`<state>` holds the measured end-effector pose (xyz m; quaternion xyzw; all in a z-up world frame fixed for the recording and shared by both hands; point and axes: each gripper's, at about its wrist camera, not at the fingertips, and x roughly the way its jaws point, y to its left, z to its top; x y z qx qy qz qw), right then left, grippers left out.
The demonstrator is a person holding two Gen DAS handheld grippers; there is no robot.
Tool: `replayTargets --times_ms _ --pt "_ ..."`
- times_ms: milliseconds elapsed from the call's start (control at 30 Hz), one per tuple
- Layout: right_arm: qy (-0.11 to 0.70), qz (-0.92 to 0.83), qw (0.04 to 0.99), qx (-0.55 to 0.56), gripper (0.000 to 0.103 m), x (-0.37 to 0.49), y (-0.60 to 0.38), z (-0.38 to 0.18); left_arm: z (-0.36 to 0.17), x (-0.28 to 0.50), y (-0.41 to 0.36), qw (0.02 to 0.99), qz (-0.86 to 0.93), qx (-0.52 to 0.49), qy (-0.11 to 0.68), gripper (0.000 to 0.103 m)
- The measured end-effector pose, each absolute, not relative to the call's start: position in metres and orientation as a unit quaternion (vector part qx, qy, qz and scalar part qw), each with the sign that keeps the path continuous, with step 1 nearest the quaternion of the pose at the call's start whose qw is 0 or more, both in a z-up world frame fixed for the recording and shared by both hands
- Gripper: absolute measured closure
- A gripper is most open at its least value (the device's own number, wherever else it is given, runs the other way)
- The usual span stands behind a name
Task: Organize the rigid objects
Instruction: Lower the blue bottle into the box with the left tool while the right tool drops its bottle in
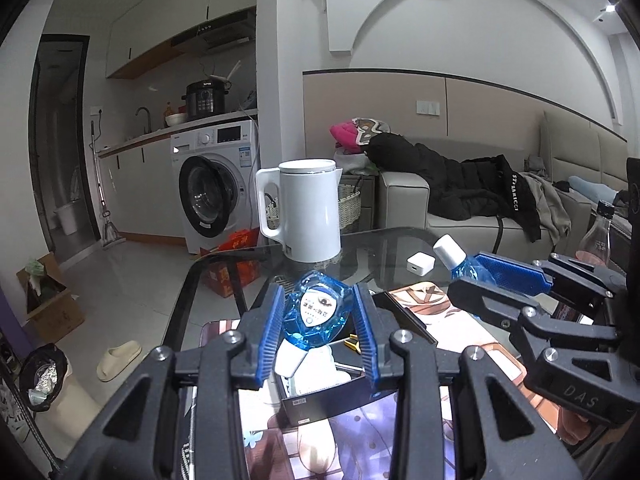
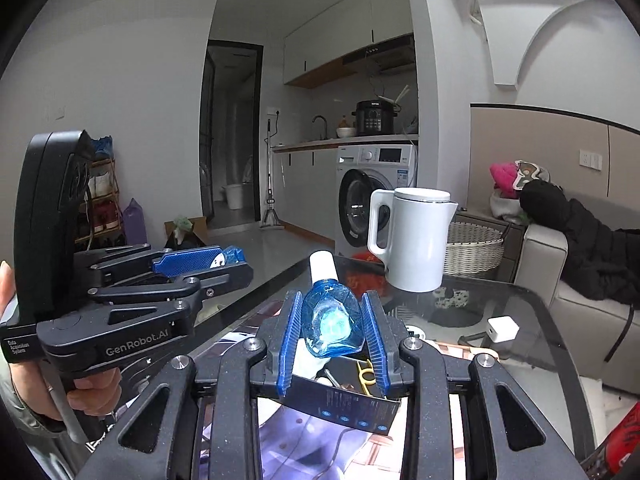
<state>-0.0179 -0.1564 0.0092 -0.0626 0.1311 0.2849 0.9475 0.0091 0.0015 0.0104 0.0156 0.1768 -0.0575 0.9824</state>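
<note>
Glass tabletop (image 1: 400, 248) fronts a kitchen and sofa, with a white kettle (image 1: 306, 210) at its far edge as the landmark. From the left wrist view, the left gripper (image 1: 320, 320) is clamped on a blue bottle (image 1: 316, 312), held nearer than the kettle and directly above an open black box (image 1: 320, 396); the bottle's long axis runs along the fingers, white cap pointing back and down toward the box. To the right of the kettle the right gripper (image 1: 486, 280) comes in sideways, closed on a second bottle (image 1: 464, 266). From the right wrist view, that gripper (image 2: 334, 328) pinches its bottle (image 2: 330, 320) by the faceted, translucent blue body, cap aimed away toward the kettle, over the same box (image 2: 352, 404). Left of the kettle, the left gripper (image 2: 208, 266) shows side-on, holding its bottle (image 2: 232, 256). Both bottles look hard and slick; the left one seems nearer to dropping in.
</note>
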Motion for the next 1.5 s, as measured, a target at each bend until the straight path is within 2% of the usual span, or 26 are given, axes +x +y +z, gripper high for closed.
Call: replayTargets --times_ms 333,567,867,1100,1267,1500 --pt "0.119 0.264 0.956 -0.042 0.072 0.006 -0.159 0.023 0.028 0.024 0.007 0.988 -0.044 -0.021 0.146 0.070" --pt "0.132 0.255 0.957 -0.033 0.072 0.042 -0.145 0.023 0.027 0.053 0.000 0.990 -0.024 -0.001 0.136 0.070" --pt "0.181 0.243 0.953 -0.027 0.072 0.090 -0.131 0.007 -0.004 0.107 -0.002 0.974 -0.021 -0.016 0.226 0.070" --pt "0.292 0.229 0.928 -0.037 0.072 0.125 -0.127 -0.019 -0.039 0.146 -0.001 0.938 -0.029 -0.027 0.343 0.070" --pt "0.384 0.224 0.895 -0.044 0.072 0.149 -0.122 -0.047 -0.056 0.157 -0.010 0.922 -0.021 -0.012 0.387 0.070" --pt "0.441 0.216 0.869 -0.061 0.072 0.156 -0.121 -0.075 -0.076 0.166 -0.013 0.894 -0.023 -0.009 0.448 0.070"
